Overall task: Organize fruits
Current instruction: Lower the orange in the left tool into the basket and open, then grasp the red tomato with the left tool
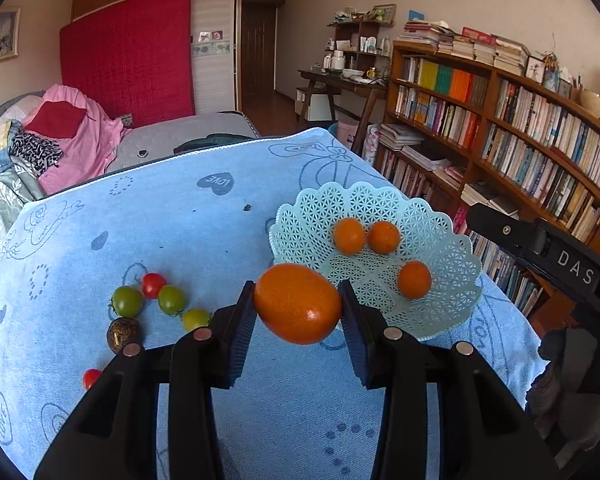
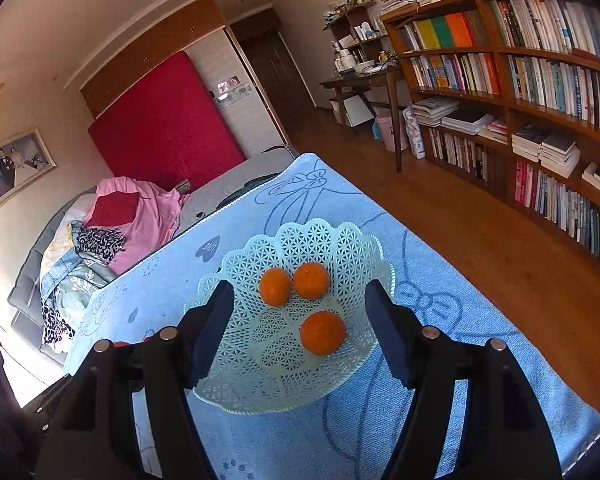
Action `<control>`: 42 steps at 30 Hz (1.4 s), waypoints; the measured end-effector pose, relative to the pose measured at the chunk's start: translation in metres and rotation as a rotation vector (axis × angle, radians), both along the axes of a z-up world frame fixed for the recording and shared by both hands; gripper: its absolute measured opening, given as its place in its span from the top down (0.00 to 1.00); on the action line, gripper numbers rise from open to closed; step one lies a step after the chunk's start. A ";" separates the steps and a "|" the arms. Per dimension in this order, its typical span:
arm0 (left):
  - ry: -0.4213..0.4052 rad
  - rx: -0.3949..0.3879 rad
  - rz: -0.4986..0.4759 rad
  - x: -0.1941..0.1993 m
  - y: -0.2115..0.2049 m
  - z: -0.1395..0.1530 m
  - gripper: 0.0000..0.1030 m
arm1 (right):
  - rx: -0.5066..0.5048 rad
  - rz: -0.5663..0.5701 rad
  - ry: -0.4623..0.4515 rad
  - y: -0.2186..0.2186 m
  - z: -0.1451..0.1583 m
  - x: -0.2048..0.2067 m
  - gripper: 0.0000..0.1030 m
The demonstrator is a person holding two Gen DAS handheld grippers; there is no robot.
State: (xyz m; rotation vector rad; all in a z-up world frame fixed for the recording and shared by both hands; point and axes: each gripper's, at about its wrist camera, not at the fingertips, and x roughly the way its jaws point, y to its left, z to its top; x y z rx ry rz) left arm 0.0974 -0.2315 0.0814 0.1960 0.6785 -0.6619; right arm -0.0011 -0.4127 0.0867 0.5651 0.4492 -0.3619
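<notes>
Mid-carry: left claw (image 1: 299, 304) clamped on an orange (image 1: 298, 303), pads pressing both ends, fruit lifted clear of the blue cloth (image 1: 180, 220) and hanging just short of the basket (image 1: 452, 240) rim. Three oranges already in the basket: two touching at the far side (image 1: 366, 236), one (image 1: 414, 279) apart and nearer. Right claw (image 2: 300, 308) spread wide with nothing between the pads, poised above the basket's near half (the lone orange (image 2: 323, 333) sits below the gap, untouched). Left on the worktop, well left of the basket: a cluster of small tomatoes (image 1: 152, 298), green and red, one yellowish, plus a dark brown ball (image 1: 123, 334) just beside them and a stray red tomato (image 1: 91, 378) nearer the camera. Step in hand, by the look of it: fourth orange on its way in. Next move calls for carrying rightward over the rim, lowering into a free patch of the lattice so as not to knock the resting three, then easing the pads apart. Worth minding too: right claw close over the same basket, so room for both is tight.
</notes>
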 end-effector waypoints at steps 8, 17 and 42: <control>0.015 0.018 -0.055 -0.002 -0.034 -0.006 0.60 | 0.011 -0.041 -0.030 -0.008 0.007 -0.011 0.27; -0.032 -0.002 -0.069 -0.006 -0.041 -0.002 0.25 | 0.029 -0.076 -0.053 -0.016 0.010 -0.020 0.20; -0.102 -0.111 0.063 0.001 0.029 0.021 0.07 | -0.159 -0.066 -0.186 0.019 0.038 -0.034 0.06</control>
